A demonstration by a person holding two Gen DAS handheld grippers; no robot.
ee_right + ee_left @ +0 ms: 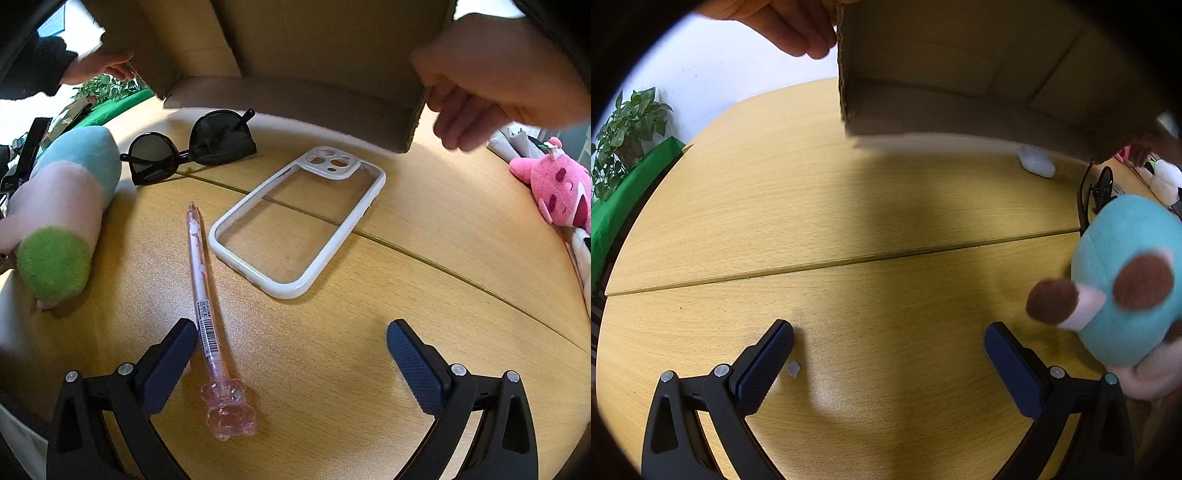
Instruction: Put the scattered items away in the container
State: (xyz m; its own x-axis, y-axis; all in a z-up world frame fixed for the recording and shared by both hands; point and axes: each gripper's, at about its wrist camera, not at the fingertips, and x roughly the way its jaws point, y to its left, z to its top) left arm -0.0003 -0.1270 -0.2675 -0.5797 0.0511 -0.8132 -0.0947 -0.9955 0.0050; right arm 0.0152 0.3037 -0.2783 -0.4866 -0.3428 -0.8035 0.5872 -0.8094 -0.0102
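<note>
Both tongs spread wide and empty above the wooden worktop (424, 236); cardboard box (295, 55) held over its far side.

The box, gripped at its edges by two bare hands (495, 74), is tilted and its interior shows nothing inside. The left tongs (888, 339) stand fully apart over bare worktop, touching nothing; a blue plush toy (1126, 273) lies just to their right and a small white oval item (1036, 160) lies near the box. The right tongs (291, 338) stand equally apart, holding nothing; the left finger lies just beside a pink pen (207, 295) with a bear-shaped cap and a barcode label, its text unreadable. Beyond the pen lie a white-rimmed clear phone case (314, 266) and black sunglasses (192, 147). A pink plush toy (557, 188) sits at the right edge.
</note>
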